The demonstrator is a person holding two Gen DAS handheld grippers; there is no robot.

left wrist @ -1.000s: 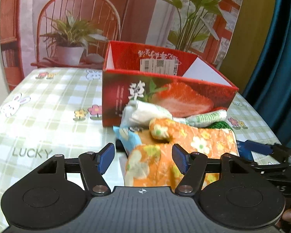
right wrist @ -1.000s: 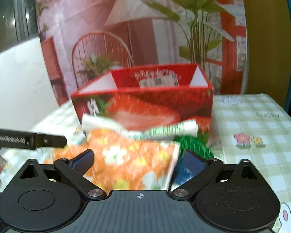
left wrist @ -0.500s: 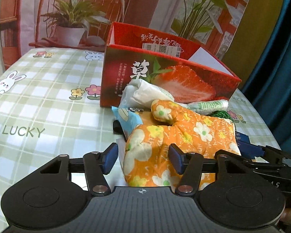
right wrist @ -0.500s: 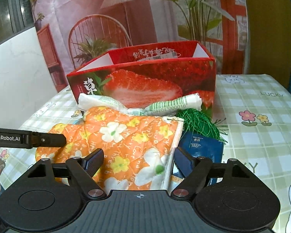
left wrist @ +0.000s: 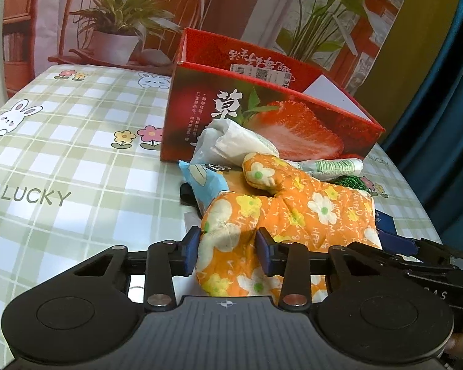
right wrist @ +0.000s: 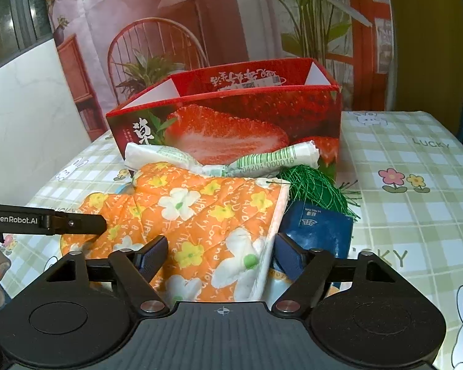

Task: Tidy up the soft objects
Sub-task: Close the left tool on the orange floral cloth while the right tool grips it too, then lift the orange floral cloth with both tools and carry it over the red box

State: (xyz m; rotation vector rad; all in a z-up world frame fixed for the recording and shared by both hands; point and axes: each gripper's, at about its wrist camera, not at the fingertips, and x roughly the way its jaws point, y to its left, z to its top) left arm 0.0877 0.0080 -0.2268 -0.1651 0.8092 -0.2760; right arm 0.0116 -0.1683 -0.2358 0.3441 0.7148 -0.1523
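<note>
Looking at this pile, everything sits relative to the strawberry box (right wrist: 228, 120), which stands open-topped on the checked tablecloth (left wrist: 61, 154). Biggest soft thing is the orange floral oven mitt (right wrist: 197, 215), lying flat right in front of the box, on top of the heap. Behind it, against the box's front wall, lies a white-and-green plastic pack (right wrist: 274, 158); a green mesh bundle (right wrist: 318, 188) is at the box's near right corner, with a dark blue packet (right wrist: 316, 231) just in front of that. A light blue pouch (left wrist: 206, 182) peeks out at the mitt's left side.

The mitt looks quilted, light and floppy, so I reckon it'll sag wherever it isn't supported. Pinching both ends makes sense, and the padding should give the pads plenty to bite.

The left gripper (left wrist: 228, 248) has its jaws around the mitt's fingertip end, the end farthest from the box. They've just been closing, and the blue pads look pressed into the fabric on both sides. The right gripper (right wrist: 222, 254) straddles the cuff end much wider, also just been closing, but its pads don't seem to squeeze the cloth yet. Both tongs tilt down toward the table, side by side, aimed at the box.
</note>
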